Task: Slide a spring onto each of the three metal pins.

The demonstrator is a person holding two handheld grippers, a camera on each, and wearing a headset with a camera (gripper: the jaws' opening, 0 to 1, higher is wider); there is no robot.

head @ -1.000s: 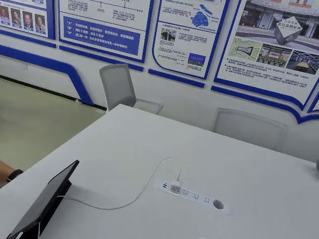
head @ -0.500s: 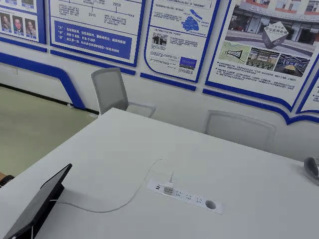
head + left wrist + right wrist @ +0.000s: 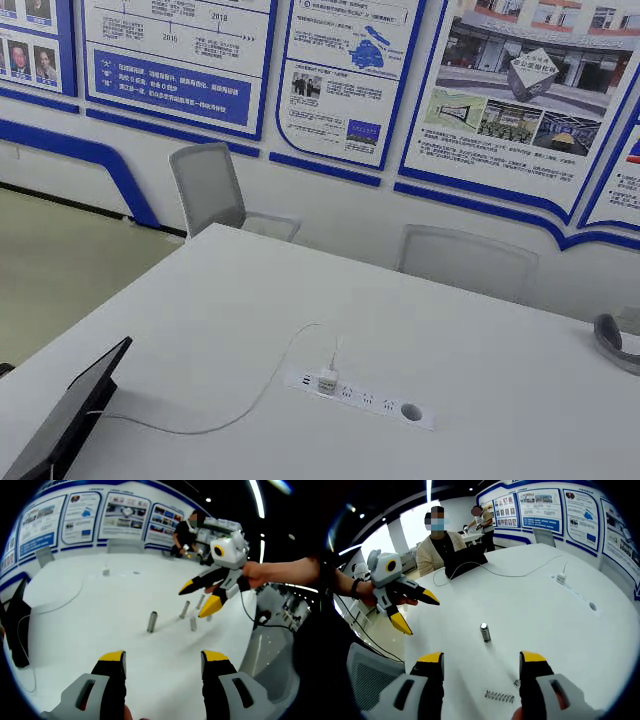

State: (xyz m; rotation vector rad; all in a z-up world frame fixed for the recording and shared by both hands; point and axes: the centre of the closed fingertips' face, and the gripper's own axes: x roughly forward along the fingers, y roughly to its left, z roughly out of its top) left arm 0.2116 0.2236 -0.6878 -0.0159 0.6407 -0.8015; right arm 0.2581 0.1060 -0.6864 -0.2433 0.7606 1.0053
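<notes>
1. Left gripper (image 3: 163, 657): we log its jaws spread wide with nothing between them, poised above the white table (image 3: 100, 605).

2. Right gripper (image 3: 481, 657): jaws likewise wide apart and empty. In the left gripper view it comes in from the right, held in a hand (image 3: 260, 574), yellow tips parted, just above the metal pieces.

3. Coiled pin (image 3: 484, 632): stands upright on the table ahead of the right gripper, in line with the gap between its jaws. Its shaft looks ribbed, as if wrapped by a spring, though we cannot confirm this.

4. Loose spring (image 3: 499, 696): lies flat on the table between the right gripper's jaws, nearer the right-hand one.

5. Upright metal pieces (image 3: 184, 609): several stand close together on the table in the left gripper view. We cannot tell bare pins from sprung ones.

6. Head view: power strip (image 3: 360, 395) set into the table, charger (image 3: 327, 381) plugged in, white cable (image 3: 250, 400) running to a tablet (image 3: 60, 420), and two chairs (image 3: 210, 185) at the far edge.
</notes>
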